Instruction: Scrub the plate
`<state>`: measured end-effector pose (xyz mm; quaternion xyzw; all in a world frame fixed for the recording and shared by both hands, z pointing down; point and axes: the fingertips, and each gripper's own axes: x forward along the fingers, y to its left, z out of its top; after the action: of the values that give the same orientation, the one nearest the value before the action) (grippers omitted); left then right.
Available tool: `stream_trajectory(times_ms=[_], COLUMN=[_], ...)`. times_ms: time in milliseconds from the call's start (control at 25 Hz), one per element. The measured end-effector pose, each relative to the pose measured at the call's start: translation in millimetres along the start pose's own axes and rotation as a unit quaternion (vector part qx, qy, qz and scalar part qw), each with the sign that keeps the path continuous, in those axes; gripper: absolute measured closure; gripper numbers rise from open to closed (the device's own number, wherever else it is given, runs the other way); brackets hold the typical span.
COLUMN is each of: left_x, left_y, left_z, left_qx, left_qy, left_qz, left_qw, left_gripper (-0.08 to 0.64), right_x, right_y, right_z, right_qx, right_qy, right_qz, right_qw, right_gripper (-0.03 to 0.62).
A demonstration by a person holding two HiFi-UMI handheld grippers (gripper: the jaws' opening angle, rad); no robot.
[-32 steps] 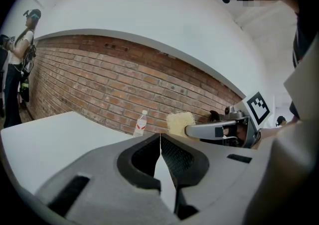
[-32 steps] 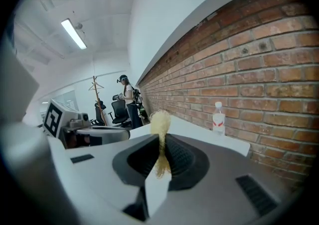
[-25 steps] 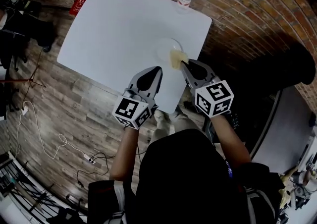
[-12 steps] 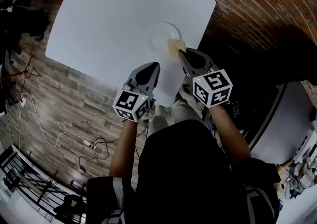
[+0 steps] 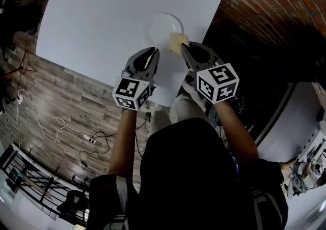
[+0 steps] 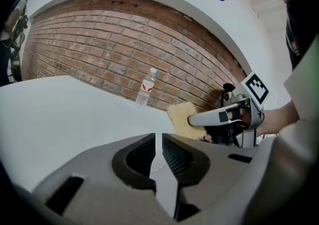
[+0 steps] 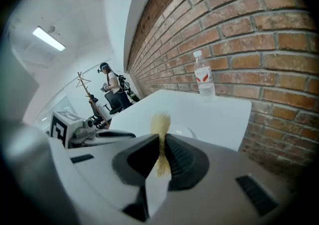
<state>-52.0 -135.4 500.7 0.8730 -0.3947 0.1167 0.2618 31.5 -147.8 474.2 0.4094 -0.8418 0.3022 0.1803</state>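
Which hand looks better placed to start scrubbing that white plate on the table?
Right, probably. The right hand-held gripper is shut on the yellow sponge, held at the edge of the round white plate. The left hand-held gripper is shut on nothing, short of the plate; it could at most steady it.

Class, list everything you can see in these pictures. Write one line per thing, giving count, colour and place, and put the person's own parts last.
Table: one, white, beside the brick wall.
Plate: one, white, on the table ahead of both tools.
Sponge: one, yellow, at the plate's near rim.
Water bottle: one, clear with a red label, upright at the table's far edge.
Brick wall: one, red-brown, behind the table.
Floor: one, grey-brown wood grain, around the table.
Cable: one, white, on the floor.
Bystander: one, dark clothes, far across the room.
Left tool: one, grey, shut and empty, over the table.
Right tool: one, grey, shut on the sponge.
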Motion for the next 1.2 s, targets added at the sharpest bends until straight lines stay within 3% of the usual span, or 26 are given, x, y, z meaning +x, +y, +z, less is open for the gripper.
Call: stream_trajectory(times_ms=[120, 280, 400, 560, 760, 1000, 1200], left_x=[10, 24, 33, 43, 52, 56, 58], left_y=[10, 21, 26, 30, 36, 43, 42], left_z=[-3, -7, -10, -10, -13, -31, -32], left_qx=[0.005, 0.018, 0.056, 0.127, 0.185, 0.222, 0.223], left_qy=[0.014, 0.033, 0.055, 0.091, 0.117, 0.157, 0.175], left_qz=[0.003, 0.001, -0.001, -0.006, -0.011, -0.015, -0.028], left_qw=[0.9999, 0.9993, 0.9969, 0.9877, 0.9757, 0.9621, 0.9586], left_gripper=[0.53, 0.437, 0.379, 0.33, 0.265, 0.193, 0.175], right_x=[4, 11, 15, 18, 21, 23, 23], right_y=[-1, -4, -3, -2, -4, -8, -11], right_z=[-7, -15, -20, -22, -29, -37, -41], right_qx=[0.005, 0.008, 0.004, -0.003, 0.008, 0.023, 0.032], right_qy=[0.009, 0.018, 0.025, 0.029, 0.034, 0.037, 0.039], right_qz=[0.005, 0.015, 0.02, 0.017, 0.019, 0.02, 0.019], right_qw=[1.0, 1.0, 0.999, 0.999, 0.999, 0.999, 0.999], right_gripper=[0.548, 0.548, 0.549, 0.548, 0.548, 0.548, 0.549])
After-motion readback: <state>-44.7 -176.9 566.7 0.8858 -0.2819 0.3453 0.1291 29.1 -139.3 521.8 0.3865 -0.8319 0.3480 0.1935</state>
